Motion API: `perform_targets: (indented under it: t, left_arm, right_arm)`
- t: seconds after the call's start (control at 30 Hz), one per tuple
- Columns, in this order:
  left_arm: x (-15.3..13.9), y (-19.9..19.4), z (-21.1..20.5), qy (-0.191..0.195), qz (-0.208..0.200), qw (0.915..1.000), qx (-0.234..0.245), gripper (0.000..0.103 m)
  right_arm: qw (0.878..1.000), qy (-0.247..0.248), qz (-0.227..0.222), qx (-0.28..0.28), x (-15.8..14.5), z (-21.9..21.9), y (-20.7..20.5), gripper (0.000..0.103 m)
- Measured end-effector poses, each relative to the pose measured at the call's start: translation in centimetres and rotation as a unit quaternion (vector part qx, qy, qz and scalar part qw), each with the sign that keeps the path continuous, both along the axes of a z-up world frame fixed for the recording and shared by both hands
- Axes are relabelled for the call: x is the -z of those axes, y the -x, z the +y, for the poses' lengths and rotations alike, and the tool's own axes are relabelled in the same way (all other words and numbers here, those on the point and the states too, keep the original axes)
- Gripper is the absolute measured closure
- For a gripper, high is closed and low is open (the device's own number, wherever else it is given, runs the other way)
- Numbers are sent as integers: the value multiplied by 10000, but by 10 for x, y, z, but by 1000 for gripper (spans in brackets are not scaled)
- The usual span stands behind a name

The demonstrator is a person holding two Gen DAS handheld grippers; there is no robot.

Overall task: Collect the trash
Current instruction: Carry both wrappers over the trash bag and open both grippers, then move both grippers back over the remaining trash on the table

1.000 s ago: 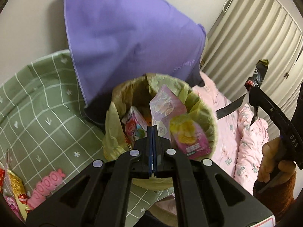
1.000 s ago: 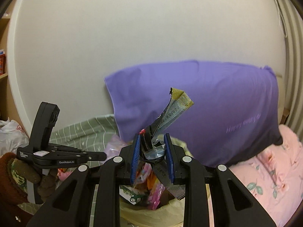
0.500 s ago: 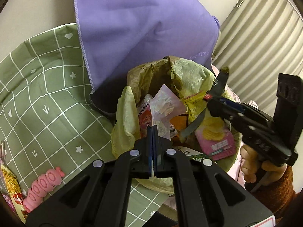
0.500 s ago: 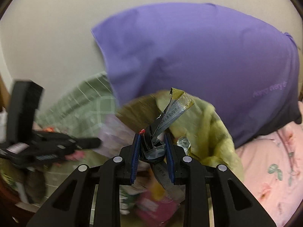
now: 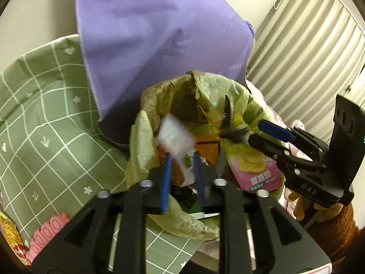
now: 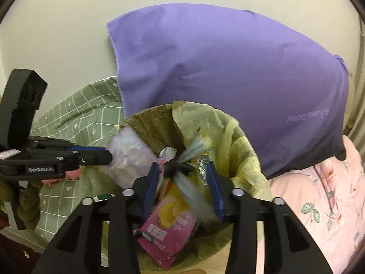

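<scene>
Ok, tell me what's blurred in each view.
Left wrist view: the pale wrapper over the bin bag is smeared by motion; the rest is sharp. Right wrist view: the silvery wrapper between the opening fingers streaks; the pink chip packet stays crisp.

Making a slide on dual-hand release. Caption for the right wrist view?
Right gripper opening over the lined bin, dark wrapper blurred between its jaws; left gripper alongside.

Readable text, placed relative to purple pillow (image 6: 228,86): "Happy every d…" in pale letters on its lower right corner. "DAS" on black body of right gripper (image 5: 253,134), lower right of pillow. Pink snack bag (image 6: 168,223) below pillow: print too blurry.
</scene>
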State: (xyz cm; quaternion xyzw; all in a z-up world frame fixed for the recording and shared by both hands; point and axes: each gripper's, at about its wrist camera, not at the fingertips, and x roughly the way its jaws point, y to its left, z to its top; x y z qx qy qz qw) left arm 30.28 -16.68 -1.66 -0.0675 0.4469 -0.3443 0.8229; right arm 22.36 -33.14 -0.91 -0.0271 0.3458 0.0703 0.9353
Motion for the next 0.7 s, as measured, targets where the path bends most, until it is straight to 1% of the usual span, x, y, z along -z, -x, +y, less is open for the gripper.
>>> perform_targets:
  t: [0.1,0.17,0.3,0.4,0.5,0.57,0.6,0.67,0.7]
  left_arm:
    - [-7,4,12,32,-168,9996,-222,76]
    - [-11,7,21,124,-246,9991,-311,68]
    - [-22,17,48,173,-434,9973,-570,65]
    - [-26,30,75,89,-628,9939,-901,63]
    - [-26,43,109,-40,-773,9885,-1297,62]
    - [-24,51,136,-90,-814,9842,-1568,62]
    - [-21,57,152,-116,-820,9812,-1743,62]
    - [-16,66,183,-185,-846,9743,-2080,61]
    - [-12,73,204,-271,-866,9683,-2327,60]
  right_arm:
    - [10000,-13,-70,70,-4,0,4,59]
    - [9999,-3,-125,101,-7,1,7,59]
    - [9995,-32,-280,145,-16,9,12,59]
    - [9989,-178,-405,154,-22,18,15,59]
    - [9978,-385,-534,75,-27,31,16,58]
    - [9968,-517,-610,-20,-29,41,17,55]
    - [9960,-613,-642,-118,-30,49,17,53]
    - [9949,-726,-643,-272,-30,62,17,52]
    - [9944,-770,-619,-386,-29,71,17,52]
